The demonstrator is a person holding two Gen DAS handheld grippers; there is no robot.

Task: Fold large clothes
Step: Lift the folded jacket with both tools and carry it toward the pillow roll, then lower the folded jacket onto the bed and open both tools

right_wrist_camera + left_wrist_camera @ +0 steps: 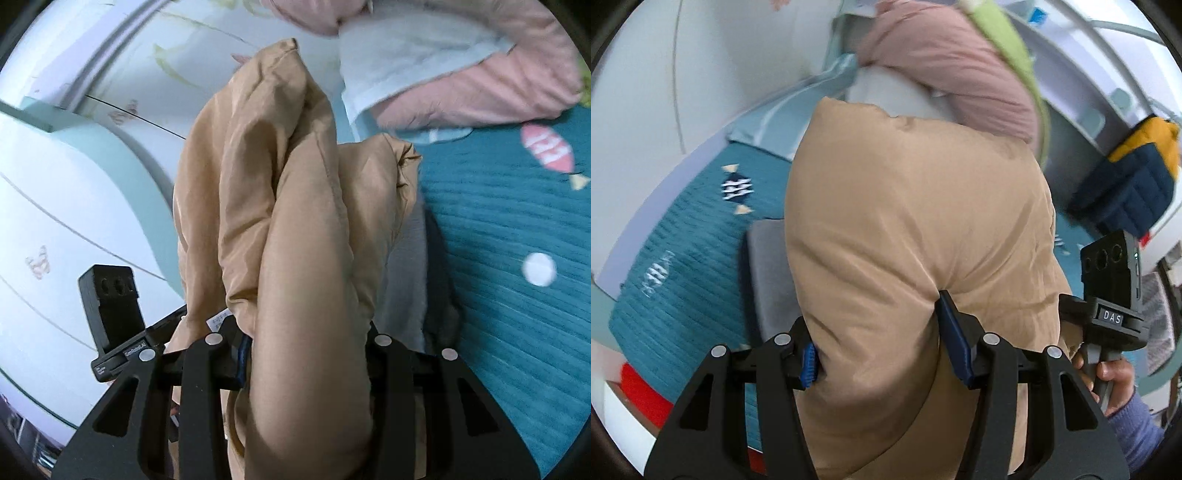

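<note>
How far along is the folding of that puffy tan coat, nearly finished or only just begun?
Midway, it seems. The tan padded coat already looks doubled over into thick layers. Right now it is lifted clear of the teal bed cover, with the left gripper and the right gripper each clamped on a bunched part. Laying it down and flattening the fold is still to come. The pink garment behind looks unfolded.

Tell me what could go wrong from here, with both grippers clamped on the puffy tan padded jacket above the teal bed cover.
1. The left gripper pinches only a thick bulge of the puffy tan padded jacket; slick fabric could slip out.
2. The right gripper holds a bunched, twisted wad, so the fold may land creased on the teal bed cover.
3. The pink quilt lies close behind; the swinging jacket could snag it.
</note>
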